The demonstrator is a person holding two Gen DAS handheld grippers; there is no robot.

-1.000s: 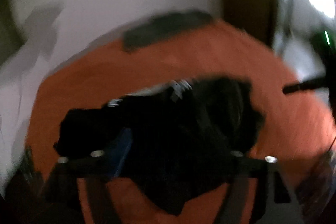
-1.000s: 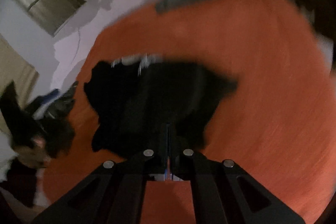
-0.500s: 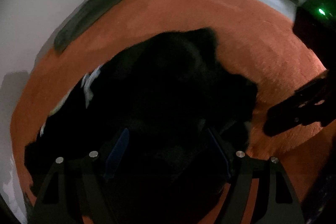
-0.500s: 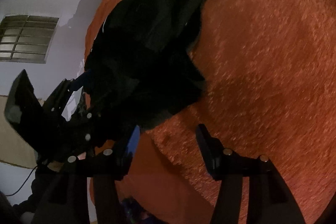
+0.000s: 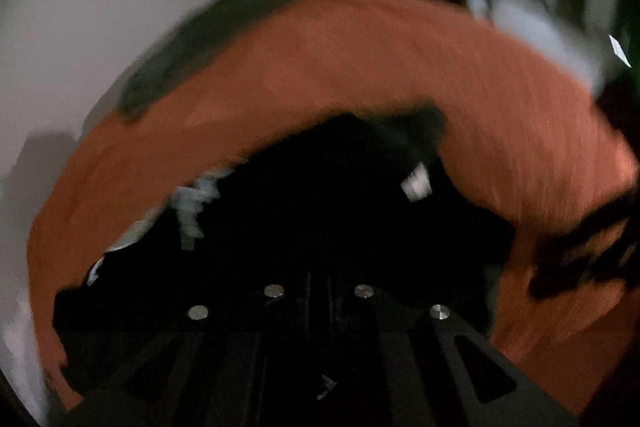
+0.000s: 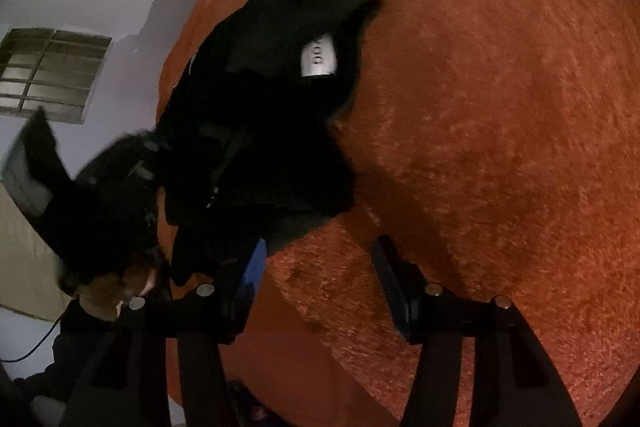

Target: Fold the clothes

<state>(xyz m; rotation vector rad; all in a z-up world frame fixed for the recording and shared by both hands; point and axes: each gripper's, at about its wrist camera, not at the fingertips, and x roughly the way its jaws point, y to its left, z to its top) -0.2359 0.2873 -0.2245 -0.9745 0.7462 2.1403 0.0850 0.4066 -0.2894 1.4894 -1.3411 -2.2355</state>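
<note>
The black garment [image 6: 264, 99] lies crumpled on the orange blanket [image 6: 500, 147]. The left gripper [image 5: 318, 291] has just clenched, seemingly on its cloth; the right gripper [image 6: 316, 267] stands released, empty. Better lift slowly and spread it flat.

Orange textured bed cover [image 6: 500, 107] carries a crumpled black garment [image 6: 260, 115] with a white label, near its left edge; grey item [image 5: 208, 39] at far edge.
</note>
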